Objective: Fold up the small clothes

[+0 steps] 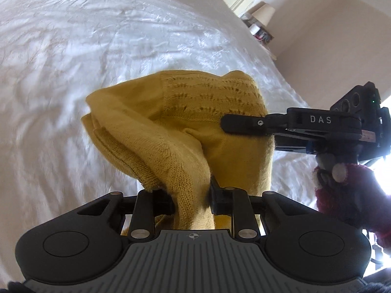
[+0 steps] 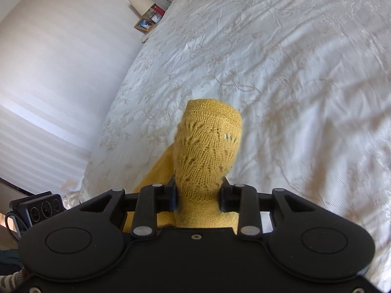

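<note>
Left tool (image 1: 191,196) clamped on yellow knit garment (image 1: 176,131). Right tool (image 2: 198,196) clamped on it too. Held up over the white bed (image 1: 73,61), bunched, long way pointing forward.

The small knitted garment (image 1: 176,131) is mustard yellow, with rows of openwork lace pattern and plain stockinette elsewhere; a glittery gold band (image 2: 212,113) trims its ribbed end. The wrinkled satin bedspread (image 1: 73,61) is white, embroidered with pale beige trailing vines and leaves. Both two-finger grippers (image 1: 191,195) (image 2: 199,195) are matt black; the left one's housing carries a grey ribbed panel, the right one white letters "DAS".
</note>
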`<state>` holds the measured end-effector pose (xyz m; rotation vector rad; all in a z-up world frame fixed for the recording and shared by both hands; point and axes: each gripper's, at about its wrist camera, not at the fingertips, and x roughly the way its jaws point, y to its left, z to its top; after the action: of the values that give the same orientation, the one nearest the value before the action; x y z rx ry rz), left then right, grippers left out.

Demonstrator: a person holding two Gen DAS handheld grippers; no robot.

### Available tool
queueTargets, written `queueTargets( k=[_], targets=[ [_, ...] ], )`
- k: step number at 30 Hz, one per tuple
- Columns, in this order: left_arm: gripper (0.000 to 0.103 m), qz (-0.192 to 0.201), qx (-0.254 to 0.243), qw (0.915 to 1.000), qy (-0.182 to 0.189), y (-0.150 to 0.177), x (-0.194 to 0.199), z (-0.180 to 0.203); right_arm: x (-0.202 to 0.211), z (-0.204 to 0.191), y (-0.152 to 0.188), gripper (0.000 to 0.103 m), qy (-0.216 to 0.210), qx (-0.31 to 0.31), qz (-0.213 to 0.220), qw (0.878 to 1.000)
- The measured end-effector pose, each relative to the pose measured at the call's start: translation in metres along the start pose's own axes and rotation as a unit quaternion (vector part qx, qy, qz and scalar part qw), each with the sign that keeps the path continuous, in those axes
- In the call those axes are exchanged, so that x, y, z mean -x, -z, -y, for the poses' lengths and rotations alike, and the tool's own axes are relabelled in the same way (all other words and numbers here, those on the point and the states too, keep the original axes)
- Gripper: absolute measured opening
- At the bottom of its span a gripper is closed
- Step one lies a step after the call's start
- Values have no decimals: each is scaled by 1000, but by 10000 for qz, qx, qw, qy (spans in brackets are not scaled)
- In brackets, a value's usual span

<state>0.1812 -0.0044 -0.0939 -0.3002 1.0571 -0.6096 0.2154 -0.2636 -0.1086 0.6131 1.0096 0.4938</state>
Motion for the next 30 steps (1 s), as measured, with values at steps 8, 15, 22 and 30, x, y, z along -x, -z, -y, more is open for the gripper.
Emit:
queueTargets(
  k=[8,15,22,30],
  targets=[
    [35,-674,889,9735,-1997,68,-36,-51,-7,67,14,51,2143,146,26,9767],
    [52,90,267,9750,-2203,45,-13,-16,8,39,36,91,1819,1017,186,9779],
    [72,164,-373,9771,-2088,4,-39,13,-11,33,37,102,1879,983,-27,9772],
    [86,-110,-575,9710,-2320,-31,-89,3,-33,43,15,102,2067,771,-138,9753]
  ],
)
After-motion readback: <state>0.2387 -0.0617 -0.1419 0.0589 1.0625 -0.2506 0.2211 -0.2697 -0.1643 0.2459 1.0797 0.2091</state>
